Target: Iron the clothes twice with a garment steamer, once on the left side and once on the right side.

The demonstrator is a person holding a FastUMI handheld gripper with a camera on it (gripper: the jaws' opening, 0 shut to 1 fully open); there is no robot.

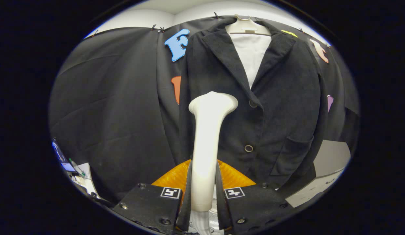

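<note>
A dark jacket point(281, 98) hangs on a pale hanger point(248, 27) over a white lining, in front of the booth's black cloth. It has two buttons and a patch pocket low on its right half. My gripper point(204, 186) is shut on the white garment steamer point(207, 143), whose handle runs up between the fingers. The steamer's flared head point(213, 101) sits against the jacket's left front panel, about level with the upper button point(253, 103). An orange part point(233, 176) shows behind the handle, just ahead of the fingers.
A grey and white box-like unit point(326, 169) stands low on the right beside the jacket. Low on the left, a small screen point(63, 160) and cluttered items sit on a white surface. Black cloth covers the wall left of the jacket.
</note>
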